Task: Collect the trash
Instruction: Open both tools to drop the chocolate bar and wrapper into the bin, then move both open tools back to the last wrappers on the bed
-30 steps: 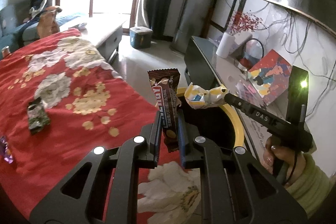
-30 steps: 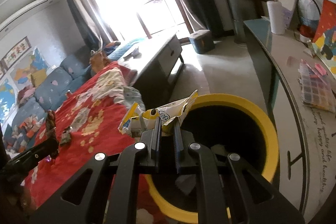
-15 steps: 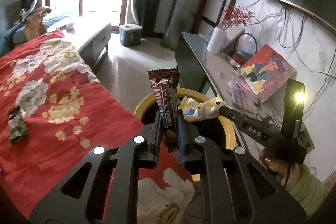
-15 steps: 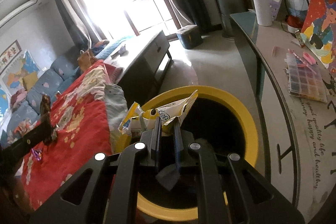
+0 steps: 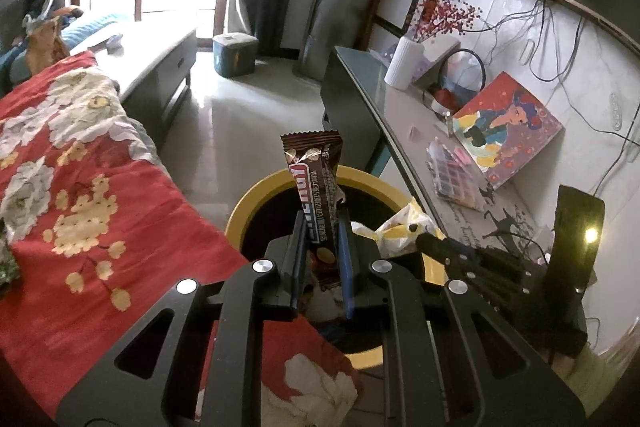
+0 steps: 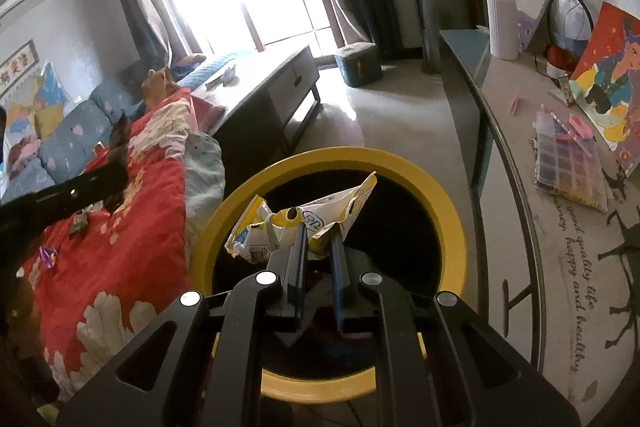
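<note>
A: Left wrist view, item one?
B: Left claw (image 5: pixel 322 259), closed on a brown snack-bar wrapper (image 5: pixel 316 195). The wrapper stands upright between the pads, top edge crimped, white lettering on a red and blue band down its face, a nut pictured near the bottom. It sits over the near rim of the yellow-rimmed bin (image 5: pixel 256 199).

A: Item two, same view?
B: Right claw (image 5: pixel 420 239) coming in from the right, pinching a crumpled yellow and white wrapper (image 5: pixel 400 227) over the bin's right side. Behind it, a green sleeve (image 5: pixel 588 383).

A: Surroundings there?
B: Red floral blanket (image 5: pixel 100 211) on the left, touching the bin. On the right a counter (image 5: pixel 360 75) with a white vase (image 5: pixel 404 67) and a painted canvas (image 5: pixel 508 127).

A: Right wrist view?
B: The right claw (image 6: pixel 320 247) is clamped on the crumpled wrapper (image 6: pixel 304 219), which spreads flat and creased across the pads, yellow edges, white panel with print and a barcode at the left corner. It hangs over the bin's dark opening; the yellow rim (image 6: pixel 452 223) rings it.

A: Anything else?
B: The left claw's dark body (image 6: pixel 72 191) crosses the left edge over the blanket (image 6: pixel 120 255). Two small wrappers lie on the blanket, one green (image 6: pixel 80 223), one purple (image 6: pixel 48 255).
</note>
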Available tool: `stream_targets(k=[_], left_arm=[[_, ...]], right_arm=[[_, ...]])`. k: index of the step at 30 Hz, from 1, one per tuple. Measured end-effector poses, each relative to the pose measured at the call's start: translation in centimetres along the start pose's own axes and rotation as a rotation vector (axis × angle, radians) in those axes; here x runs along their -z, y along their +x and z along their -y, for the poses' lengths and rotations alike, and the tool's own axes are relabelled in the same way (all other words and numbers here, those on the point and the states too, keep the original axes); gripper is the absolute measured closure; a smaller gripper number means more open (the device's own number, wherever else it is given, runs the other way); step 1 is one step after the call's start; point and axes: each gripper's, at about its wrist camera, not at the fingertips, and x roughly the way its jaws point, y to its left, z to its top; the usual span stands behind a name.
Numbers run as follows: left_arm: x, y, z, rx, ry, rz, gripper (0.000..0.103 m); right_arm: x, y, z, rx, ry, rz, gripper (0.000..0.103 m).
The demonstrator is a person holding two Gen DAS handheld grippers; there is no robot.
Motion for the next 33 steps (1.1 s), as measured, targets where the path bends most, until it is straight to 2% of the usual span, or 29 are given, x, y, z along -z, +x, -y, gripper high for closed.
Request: stream_targets(k=[5,6,8,9,10,11,13,17,19,24,33], left_arm=[[-0.3,0.9,0.1,0.015,-0.004,-0.008,0.093],[-0.3,1.1,0.2,0.022,-0.005,-0.008,0.09],[-0.3,1.2,0.2,0.019,-0.006,-0.005,0.076],[-0.2,1.2,0.2,0.024,-0.011,-0.002,0.067],[-0.2,1.2,0.1,0.022,-0.014,0.0,0.062],[-0.2,1.1,0.2,0.021,-0.015,0.002,0.06],[0.0,0.9,0.0,0.016,-0.023,0.009,0.042],[0.2,-0.1,-0.6,0.031,-0.052,0.021,0.027],[0.4,-0.8,-1.0,0.02,-0.062,0.035,0.013],[0.8,-3.0,-2.1,-0.087,-0.07,0.088,0.011],[1.7,-7.6,-4.6,-0.183,-0.122,0.197,0.011]], right_arm=[[0.4,0.3,0.4,0.002,0.007,-0.023,0.088],[0.4,0.3,0.5,0.003,0.012,-0.022,0.086],[0.4,0.2,0.8,0.004,0.021,-0.021,0.076],[0.4,0.1,0.8,0.009,0.023,-0.019,0.064],[0.4,-0.1,0.9,0.011,0.023,-0.012,0.059],[0.3,-0.2,0.9,0.016,0.023,-0.006,0.059],[0.2,-0.5,0.9,0.019,0.027,0.004,0.053],[-0.2,-1.3,0.6,0.034,0.028,0.036,0.042],[-0.5,-1.8,0.3,0.044,0.023,0.058,0.034],[-1.2,-3.2,-0.7,0.05,0.009,0.122,0.025],[-2.2,-5.1,-4.1,0.012,-0.045,0.193,0.02]])
